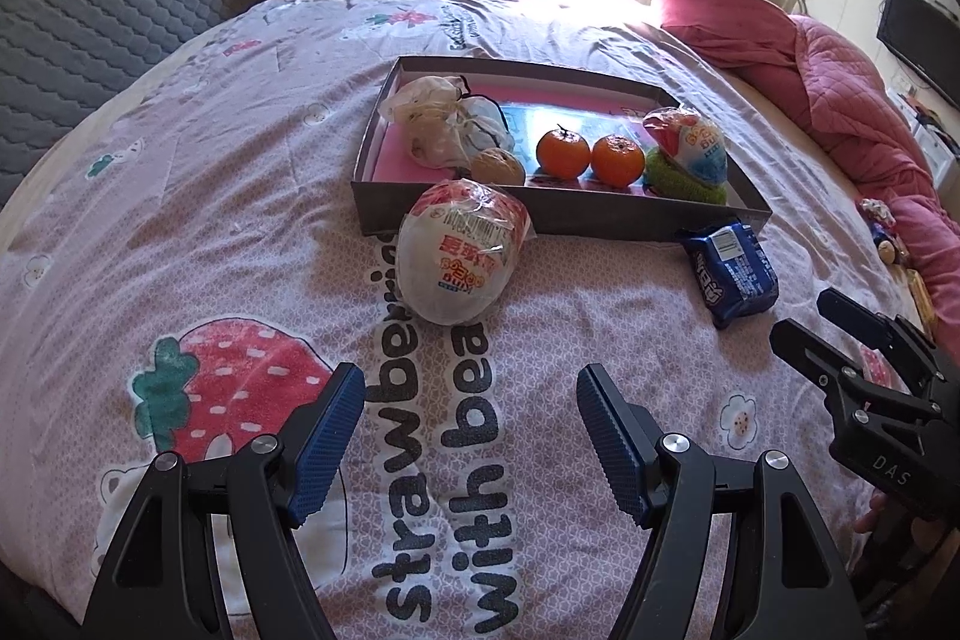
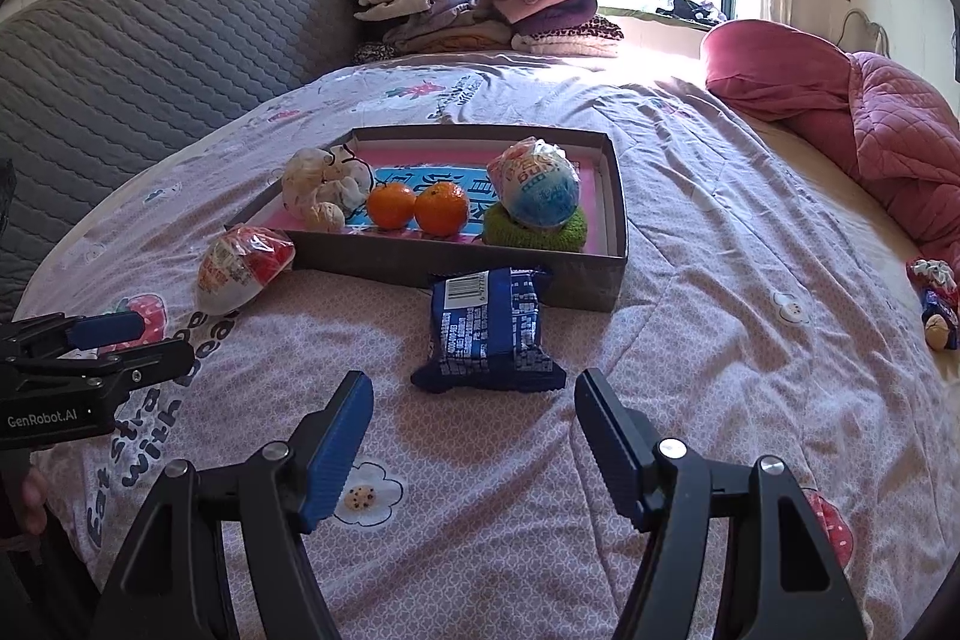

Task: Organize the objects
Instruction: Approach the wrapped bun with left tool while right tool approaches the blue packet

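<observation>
My left tongs (image 1: 471, 445) gape wide, empty, above the pink printed bedspread (image 1: 180, 220); right tongs (image 2: 474, 451) likewise released. Just ahead: blue foil snack packet (image 2: 489, 337) and red-white wrapped egg-shaped toy (image 1: 459, 259), both touching the shallow grey cardboard box (image 2: 456, 256). Inside, two oranges (image 1: 591, 154).

green scrubber (image 2: 534, 235) | partly hidden under wrapped egg (image 2: 540, 190)

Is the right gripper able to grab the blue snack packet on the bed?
Probably yes. The right gripper is open, and the blue snack packet lies flat on the bedspread just ahead of its fingers, outside the box. Nothing sits between them.
</observation>
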